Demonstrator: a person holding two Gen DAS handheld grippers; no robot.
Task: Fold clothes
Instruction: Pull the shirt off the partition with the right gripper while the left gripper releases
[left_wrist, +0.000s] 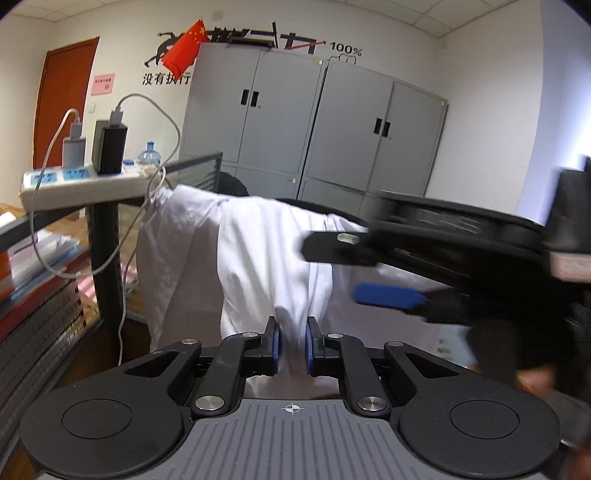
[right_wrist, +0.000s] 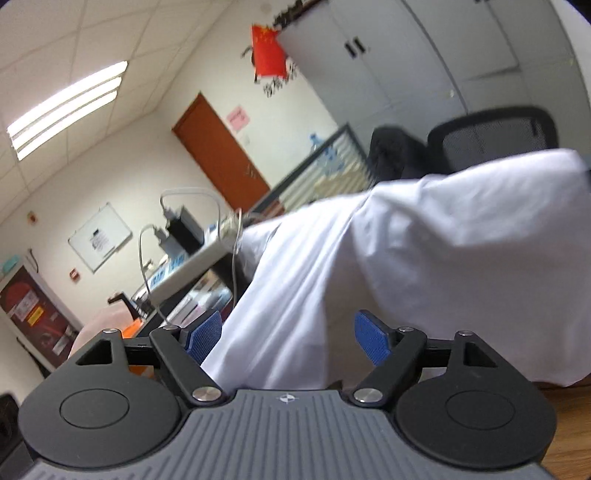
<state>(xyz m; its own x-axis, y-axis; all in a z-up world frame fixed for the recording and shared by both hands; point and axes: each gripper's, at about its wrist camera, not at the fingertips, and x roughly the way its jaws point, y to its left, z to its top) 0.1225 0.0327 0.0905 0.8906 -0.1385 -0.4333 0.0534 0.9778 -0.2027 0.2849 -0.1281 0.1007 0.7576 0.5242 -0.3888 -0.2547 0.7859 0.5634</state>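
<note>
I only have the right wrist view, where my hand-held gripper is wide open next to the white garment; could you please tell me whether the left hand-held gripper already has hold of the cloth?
Observer: Yes. In the left wrist view the left hand-held gripper has its blue pads nearly together on a fold of the white garment.
Operator: Thank you. Can you see my gripper from that side?
Observer: Yes, the right hand-held gripper shows blurred at the right, its jaws apart and holding nothing, in front of the cloth.
Operator: Is anything near the cloth on the left?
Observer: A white power strip sits on a partition ledge, with white cables hanging beside the garment.
</note>
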